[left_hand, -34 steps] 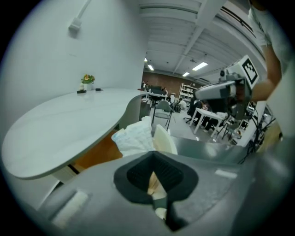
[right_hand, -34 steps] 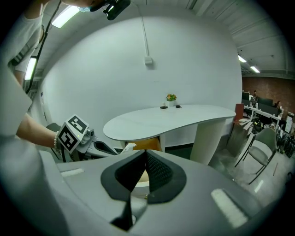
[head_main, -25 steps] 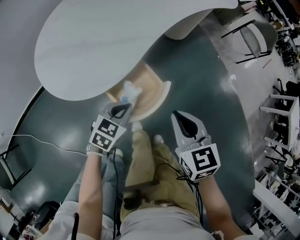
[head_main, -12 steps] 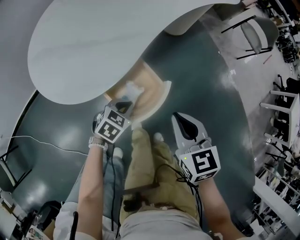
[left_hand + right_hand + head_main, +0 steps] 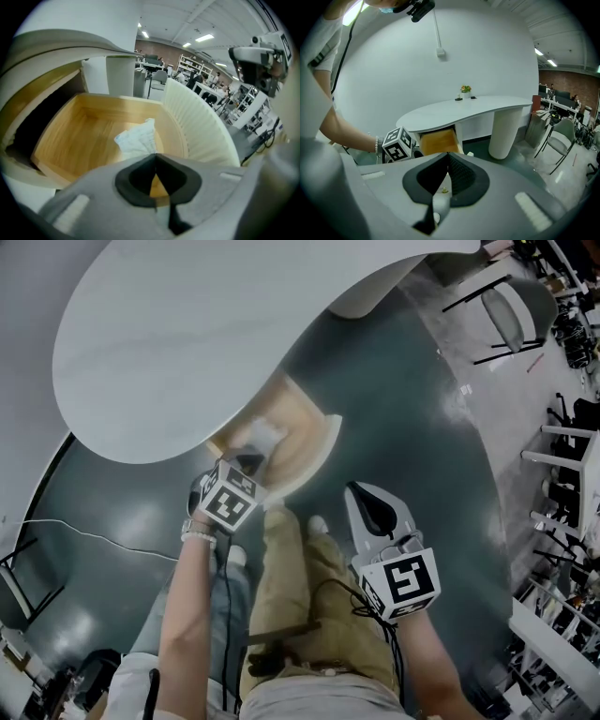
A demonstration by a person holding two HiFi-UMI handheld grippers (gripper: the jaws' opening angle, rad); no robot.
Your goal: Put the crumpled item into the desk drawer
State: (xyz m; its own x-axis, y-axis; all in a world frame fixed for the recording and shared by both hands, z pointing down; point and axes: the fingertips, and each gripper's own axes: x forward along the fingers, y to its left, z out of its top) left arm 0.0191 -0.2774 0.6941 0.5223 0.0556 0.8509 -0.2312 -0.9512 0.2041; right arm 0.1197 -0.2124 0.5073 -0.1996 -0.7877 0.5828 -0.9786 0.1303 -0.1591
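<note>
The crumpled item (image 5: 262, 436) is a wad of white paper. It hangs just inside the open wooden drawer (image 5: 307, 444) under the white desk (image 5: 187, 334). My left gripper (image 5: 251, 461) is at the drawer's near edge, shut on the paper's lower end. In the left gripper view the paper (image 5: 137, 138) sticks out past the closed tips of the left gripper (image 5: 155, 155), over the drawer's floor (image 5: 79, 140). The drawer's ribbed white front (image 5: 197, 126) curves to the right. My right gripper (image 5: 363, 488) is held back over the person's legs, shut and holding nothing. The right gripper view shows the right gripper (image 5: 448, 154) and the drawer (image 5: 436, 142).
The desk's round pedestal (image 5: 361, 298) stands at the far right of the drawer. Chairs (image 5: 511, 320) and shelving line the right side. A thin cable (image 5: 84, 526) lies on the dark floor at the left. The person's legs (image 5: 281, 559) are below the drawer.
My left gripper has moved forward and to the right with the paper, bringing it from above the drawer's edge to inside the drawer. The right gripper has hardly moved.
</note>
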